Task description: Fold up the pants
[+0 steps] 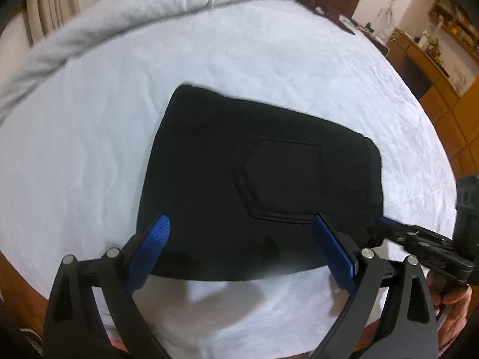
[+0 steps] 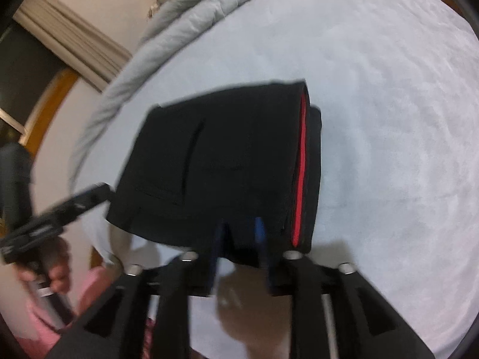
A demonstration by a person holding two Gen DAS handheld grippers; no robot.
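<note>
Black pants [image 1: 239, 179] lie folded into a compact stack on the white bed [image 1: 269, 59], a back pocket facing up. In the right wrist view the pants [image 2: 224, 155] show a red stripe [image 2: 299, 173] along their right side. My left gripper [image 1: 241, 224] is open, its blue pads wide apart over the near edge of the pants. My right gripper [image 2: 239, 233] has its fingers partly closed at the near edge of the stack, with a gap between them. It also shows in the left wrist view [image 1: 419, 239] at the stack's right corner.
A grey duvet [image 1: 134, 9] is bunched along the far edge of the bed. Wooden furniture [image 1: 434, 74] with small items stands to the right. A curtain [image 2: 69, 48] and a window are at the left. The left gripper [image 2: 57, 209] shows at the stack's left.
</note>
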